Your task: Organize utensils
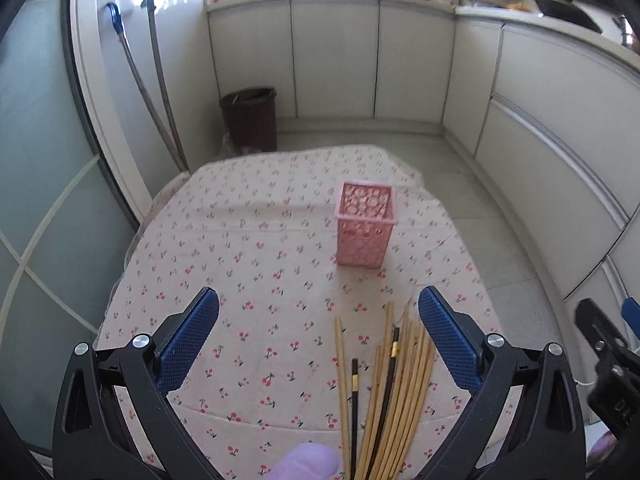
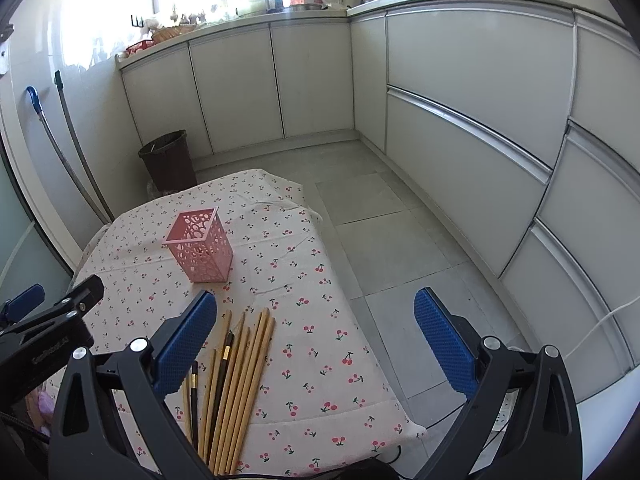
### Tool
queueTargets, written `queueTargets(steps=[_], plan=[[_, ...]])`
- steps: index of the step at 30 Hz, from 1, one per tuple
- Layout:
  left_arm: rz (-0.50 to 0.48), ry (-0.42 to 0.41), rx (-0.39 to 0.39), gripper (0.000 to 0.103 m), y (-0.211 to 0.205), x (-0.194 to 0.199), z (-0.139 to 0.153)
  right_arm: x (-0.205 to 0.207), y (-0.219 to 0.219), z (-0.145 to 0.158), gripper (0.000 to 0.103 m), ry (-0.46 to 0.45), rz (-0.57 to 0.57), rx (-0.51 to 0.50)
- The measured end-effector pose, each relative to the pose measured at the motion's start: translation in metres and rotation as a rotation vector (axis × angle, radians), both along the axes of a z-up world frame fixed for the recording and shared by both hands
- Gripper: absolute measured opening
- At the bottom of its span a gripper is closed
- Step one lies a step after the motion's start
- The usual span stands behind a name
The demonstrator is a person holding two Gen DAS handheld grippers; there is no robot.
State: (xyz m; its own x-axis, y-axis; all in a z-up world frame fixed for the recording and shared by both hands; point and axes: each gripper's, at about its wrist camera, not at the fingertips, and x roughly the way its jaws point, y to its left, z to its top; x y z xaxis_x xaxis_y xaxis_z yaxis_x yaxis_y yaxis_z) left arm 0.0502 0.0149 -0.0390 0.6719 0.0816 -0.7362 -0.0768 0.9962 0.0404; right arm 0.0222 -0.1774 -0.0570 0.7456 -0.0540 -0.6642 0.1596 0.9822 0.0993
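Both my tools are spread wide, left tool [image 1: 319, 308] and right tool [image 2: 316, 310], blue knobbly pads holding nothing. Bamboo chopsticks [image 1: 394, 392], two dark ones gold-banded, fan across the cherry-print tablecloth [image 1: 248, 248] on the table. Perforated pink plastic holder [image 1: 365, 229] stands upright beyond them.

A table [image 2: 320, 320] under a cherry-print cloth [image 1: 248, 264] carries an upright pink perforated holder [image 1: 366, 230] and, nearer, a loose bundle of chopsticks [image 2: 236, 380], perhaps a dozen.
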Motion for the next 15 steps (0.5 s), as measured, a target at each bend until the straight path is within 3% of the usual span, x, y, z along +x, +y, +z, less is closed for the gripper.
queueTargets(steps=[4,6,10,15], plan=[[0.006,0.309,-0.062,0.096,0.021,0.056,-0.050,0.013,0.005,-0.007,0.096,0.061,0.047,-0.002],[-0.005,0.422,-0.114,0.096,0.028,0.075,-0.077,0.021,0.009,-0.009,0.096,0.090,0.084,0.008],[0.017,0.478,-0.163,0.094,0.036,0.095,-0.107,0.050,0.004,-0.021,0.096,0.172,0.118,0.145],[-0.007,0.540,-0.245,0.086,0.030,0.106,-0.122,0.087,-0.019,-0.060,0.096,0.317,0.058,0.362]])
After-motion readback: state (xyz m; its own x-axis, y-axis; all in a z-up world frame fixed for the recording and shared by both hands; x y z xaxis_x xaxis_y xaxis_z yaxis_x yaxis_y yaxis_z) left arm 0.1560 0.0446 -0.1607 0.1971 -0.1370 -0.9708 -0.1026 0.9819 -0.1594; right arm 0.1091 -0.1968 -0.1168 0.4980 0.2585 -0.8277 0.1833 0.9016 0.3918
